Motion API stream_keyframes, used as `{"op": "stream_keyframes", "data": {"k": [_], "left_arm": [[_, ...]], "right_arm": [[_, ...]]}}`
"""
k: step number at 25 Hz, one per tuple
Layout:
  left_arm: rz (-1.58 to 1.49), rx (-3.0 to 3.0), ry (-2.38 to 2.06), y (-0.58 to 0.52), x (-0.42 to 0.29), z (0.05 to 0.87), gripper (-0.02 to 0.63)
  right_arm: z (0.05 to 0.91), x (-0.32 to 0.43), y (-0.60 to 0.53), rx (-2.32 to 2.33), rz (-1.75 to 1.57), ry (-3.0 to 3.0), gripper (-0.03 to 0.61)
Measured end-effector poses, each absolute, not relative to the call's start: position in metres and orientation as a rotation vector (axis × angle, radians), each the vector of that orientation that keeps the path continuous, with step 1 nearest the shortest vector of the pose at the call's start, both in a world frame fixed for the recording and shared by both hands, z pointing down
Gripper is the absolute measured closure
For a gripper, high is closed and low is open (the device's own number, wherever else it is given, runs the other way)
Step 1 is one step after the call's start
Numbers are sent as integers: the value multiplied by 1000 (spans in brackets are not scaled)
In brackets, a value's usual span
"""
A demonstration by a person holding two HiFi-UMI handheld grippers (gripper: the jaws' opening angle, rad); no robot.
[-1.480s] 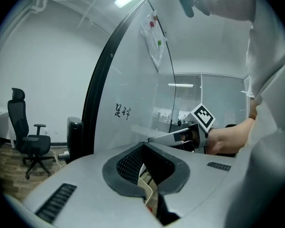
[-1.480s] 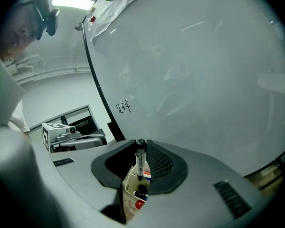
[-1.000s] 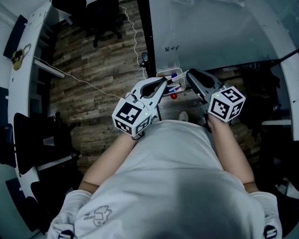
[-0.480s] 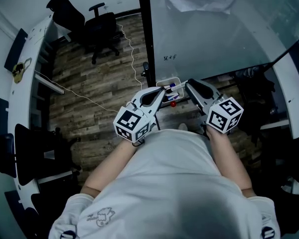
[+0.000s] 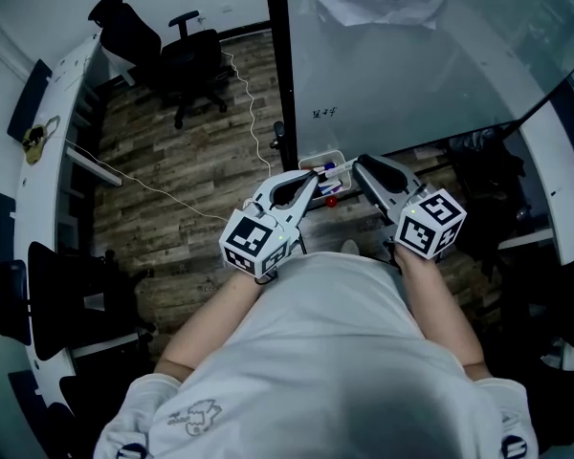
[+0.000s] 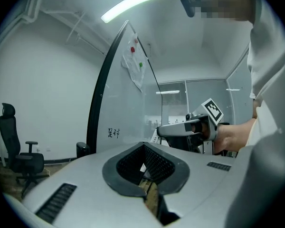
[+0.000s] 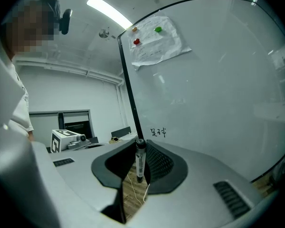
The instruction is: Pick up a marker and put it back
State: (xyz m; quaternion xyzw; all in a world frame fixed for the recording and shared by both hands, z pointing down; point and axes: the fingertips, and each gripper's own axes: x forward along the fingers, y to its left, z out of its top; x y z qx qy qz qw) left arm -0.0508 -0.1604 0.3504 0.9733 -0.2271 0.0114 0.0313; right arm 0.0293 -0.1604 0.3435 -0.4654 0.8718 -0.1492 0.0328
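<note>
Right hand-held gripper [image 7: 139, 145]: jaws closed on the marker [image 7: 139, 161], which is clamped between the two dark ribbed pads. The marker stands upright, crossing the jaws from 12 to 6 o'clock. It is slim and round, with a dark rounded top end level with the jaw tips, a pale printed band along the middle of the barrel, and a dark lower end that hangs free in the gap below the pads. The print is too small to read.

Left hand-held gripper [image 6: 143, 145]: jaws brought together at the tips, with nothing between the pads. Only floor shows through the gap behind them.

Head view: both grippers are held in front of the person's chest, pointing toward 12 o'clock, with the left tips angled to 1 o'clock and the right tips to 11 o'clock. A small white tray [image 5: 313, 151] sits between and just beyond the two sets of tips, at the lower edge of the whiteboard [image 5: 411, 55]. The tray holds other pens, one with a blue part. The gripped marker itself cannot be made out in this view.

The whiteboard fills the right gripper view from 12 to 4 o'clock. A paper [image 7: 154, 44] is pinned near its top with a red and a green magnet. A wood floor [image 5: 191, 161] lies at 9 to 11 o'clock in the head view, with a black chair [image 5: 196, 51] at 11 o'clock.
</note>
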Motion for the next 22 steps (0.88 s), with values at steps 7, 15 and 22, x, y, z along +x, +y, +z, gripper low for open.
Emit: {"op": "stream_keyframes", "data": {"k": [7,15,22], "left_arm": [[27,2958,-718,-165,-48,354,609],[50,2922,-728,-173,-38,363,609],[36,2906,-777,-185,-33,366,609]], "right_arm": [[353,41,-162,-1439,-518,2654,503],[360,53,-172,-1417,-590,2632,503],[371,64,-186,-1412,-644,2645,503]]}}
